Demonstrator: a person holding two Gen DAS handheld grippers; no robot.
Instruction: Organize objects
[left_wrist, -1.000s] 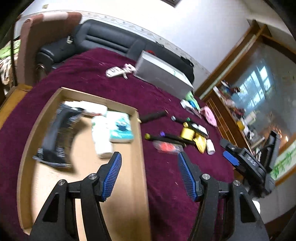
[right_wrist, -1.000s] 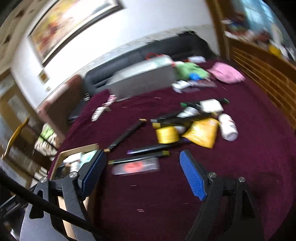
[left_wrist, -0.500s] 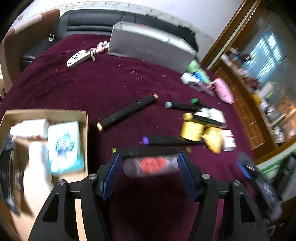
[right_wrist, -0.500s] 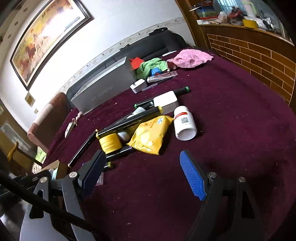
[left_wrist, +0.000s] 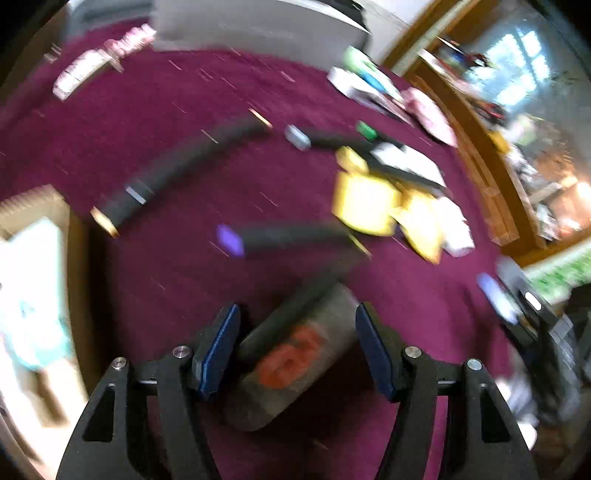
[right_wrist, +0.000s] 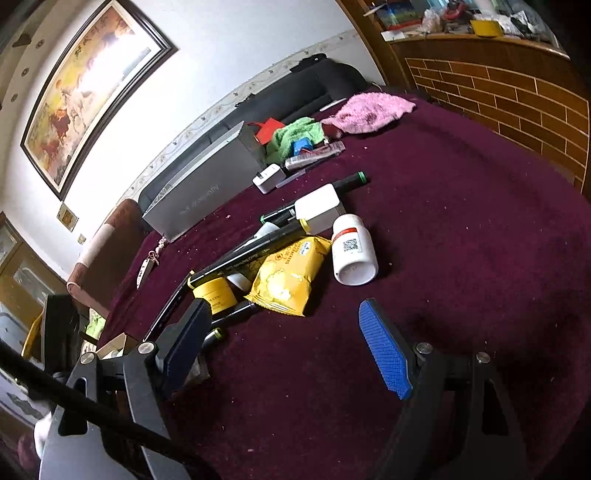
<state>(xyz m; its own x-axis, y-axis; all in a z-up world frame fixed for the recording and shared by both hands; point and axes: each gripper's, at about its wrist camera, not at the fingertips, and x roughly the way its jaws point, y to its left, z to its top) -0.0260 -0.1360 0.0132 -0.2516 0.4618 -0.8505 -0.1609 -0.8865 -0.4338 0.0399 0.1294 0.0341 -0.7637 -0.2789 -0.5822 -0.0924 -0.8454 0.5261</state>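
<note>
Packet (left_wrist: 295, 354), clear with red print, lies tilted between our left gripper (left_wrist: 297, 349) fingers, spread wide, contact unclear through blur. Our right gripper (right_wrist: 288, 350) gapes wide over maroon cloth (right_wrist: 461, 258), holding nothing.

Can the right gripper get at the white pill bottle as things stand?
Probably yes. The right gripper has its jaws open, and the white pill bottle lies on its side ahead with bare maroon cloth between; only the yellow snack packet crowds it.

packet (left_wrist: 295, 354) | grey, red print | tilted on maroon cloth (left_wrist: 184, 92)
</note>
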